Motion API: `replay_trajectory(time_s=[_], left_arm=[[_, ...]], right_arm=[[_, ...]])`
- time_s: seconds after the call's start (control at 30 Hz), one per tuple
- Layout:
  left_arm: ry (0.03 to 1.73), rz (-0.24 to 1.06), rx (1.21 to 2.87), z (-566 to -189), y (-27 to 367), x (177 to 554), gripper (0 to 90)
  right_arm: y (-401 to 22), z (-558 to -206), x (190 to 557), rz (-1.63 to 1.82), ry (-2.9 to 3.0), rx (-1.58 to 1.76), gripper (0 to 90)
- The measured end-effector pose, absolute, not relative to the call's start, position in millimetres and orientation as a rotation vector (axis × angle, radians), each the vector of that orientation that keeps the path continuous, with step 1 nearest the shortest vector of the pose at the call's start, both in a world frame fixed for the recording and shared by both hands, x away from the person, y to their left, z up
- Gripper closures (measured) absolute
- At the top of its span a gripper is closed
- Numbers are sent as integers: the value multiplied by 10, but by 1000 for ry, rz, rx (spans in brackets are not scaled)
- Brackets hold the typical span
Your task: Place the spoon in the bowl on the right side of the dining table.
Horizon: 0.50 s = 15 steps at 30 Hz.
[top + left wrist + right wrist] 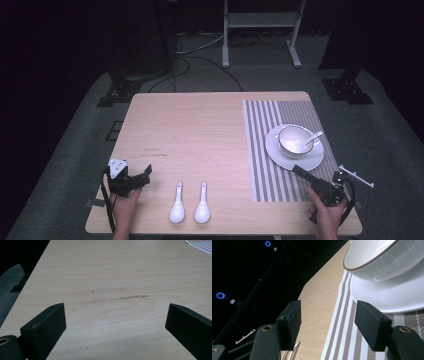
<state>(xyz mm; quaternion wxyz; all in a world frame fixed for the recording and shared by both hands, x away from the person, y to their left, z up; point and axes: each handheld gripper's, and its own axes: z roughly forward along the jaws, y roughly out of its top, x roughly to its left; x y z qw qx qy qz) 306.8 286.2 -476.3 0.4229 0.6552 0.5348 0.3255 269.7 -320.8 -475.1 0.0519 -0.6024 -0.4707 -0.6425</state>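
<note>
Table point(200, 120): light wood, rounded corners, its middle and far-left stretch bare (a few faint scuff marks point(117, 298) in the grain).

Placemat point(260, 150): striped, on the right half, reaching from near the far edge almost to the near edge.

Plate point(280, 154): white, on the mat's right part, carrying a white bowl point(295, 141) with a dark rim line; a white spoon point(314, 136) leans inside, its handle over the bowl's right rim.

Two white spoons, left one point(177, 204) and right one point(202, 204): side by side on bare wood near the front edge, bowls toward the person, handles pointing away, just apart from each other.

Left gripper point(141, 176): held in the left hand point(125, 205) at the near-left corner, jaws spread wide with nothing between them, bare wood ahead.

Right gripper point(299, 172): held in the right hand point(327, 212) at the near-right corner, over the mat, jaws parted and empty, pointing at the plate's near edge, tips just short of it.
</note>
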Motion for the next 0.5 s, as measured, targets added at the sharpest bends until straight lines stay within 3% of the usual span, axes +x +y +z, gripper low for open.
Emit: replay_trajectory(time_s=[0.5], left_arm=[[1338,816,1639,-4764,2861,3068,20]], right_arm=[[-3100,-4802,2567,-1945,-1461,-1795,372]])
